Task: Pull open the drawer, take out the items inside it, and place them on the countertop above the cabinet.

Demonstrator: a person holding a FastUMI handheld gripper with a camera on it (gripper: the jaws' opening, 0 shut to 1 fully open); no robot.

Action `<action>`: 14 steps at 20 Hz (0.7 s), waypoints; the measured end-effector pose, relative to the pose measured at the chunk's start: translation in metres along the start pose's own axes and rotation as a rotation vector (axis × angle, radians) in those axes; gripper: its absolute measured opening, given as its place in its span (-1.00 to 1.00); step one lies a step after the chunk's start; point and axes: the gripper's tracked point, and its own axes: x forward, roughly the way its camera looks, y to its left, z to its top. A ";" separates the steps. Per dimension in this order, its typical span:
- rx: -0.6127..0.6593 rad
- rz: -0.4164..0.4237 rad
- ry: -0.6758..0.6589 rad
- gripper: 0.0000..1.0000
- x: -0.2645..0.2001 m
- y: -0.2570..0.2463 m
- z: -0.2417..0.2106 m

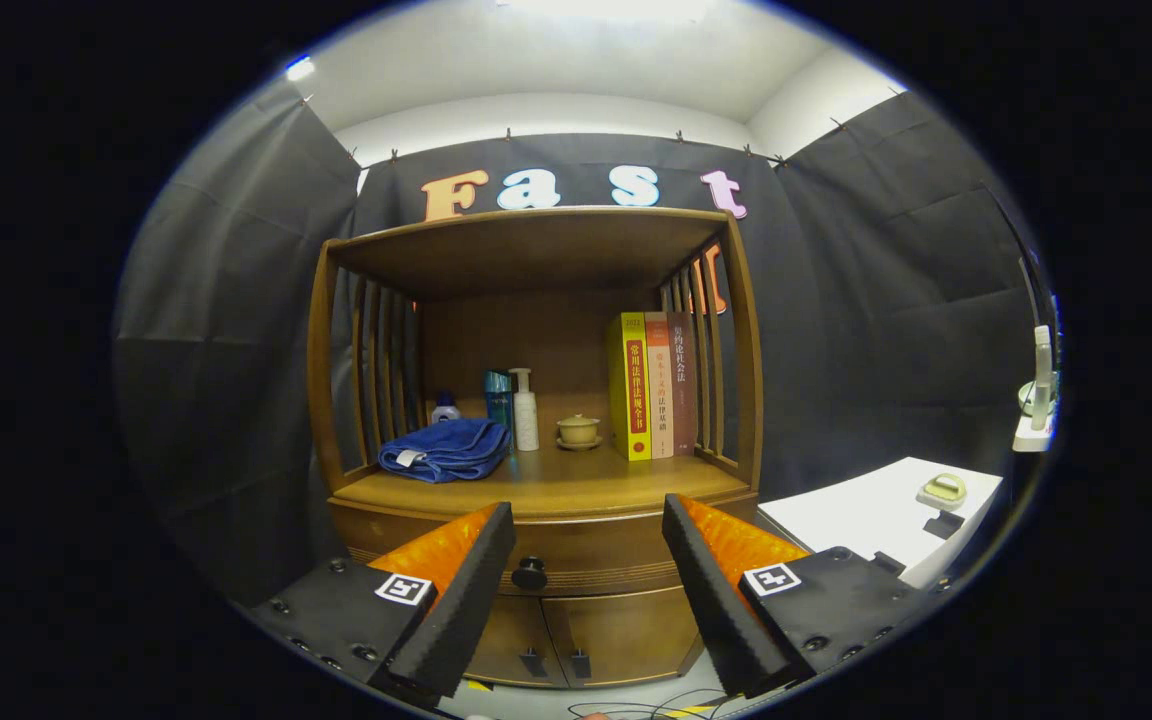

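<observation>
A wooden cabinet stands ahead of me with its drawer [586, 555] closed; a dark round knob [529, 573] sits on the drawer front, just inside my left finger. My gripper [588, 525] is open and holds nothing, a short way in front of the drawer. The countertop [576, 485] above the drawer carries a folded blue towel [446, 449], bottles [524, 410], a small lidded cup [578, 431] and upright books [652, 385]. The drawer's inside is hidden.
Two small doors [576, 635] close the cabinet below the drawer. A shelf roof and slatted sides enclose the countertop. To the right stands a white table [866, 520] with a small object [942, 490]. Cables [636, 710] lie on the floor.
</observation>
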 end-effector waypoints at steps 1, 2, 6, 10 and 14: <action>0.002 0.001 0.003 0.95 0.000 0.000 -0.001; 0.002 0.000 0.006 0.95 0.000 0.000 -0.002; -0.002 0.003 0.017 0.95 0.002 0.001 -0.007; -0.016 0.015 0.042 0.95 0.010 0.006 -0.019; -0.086 0.018 0.105 0.95 0.029 0.012 -0.050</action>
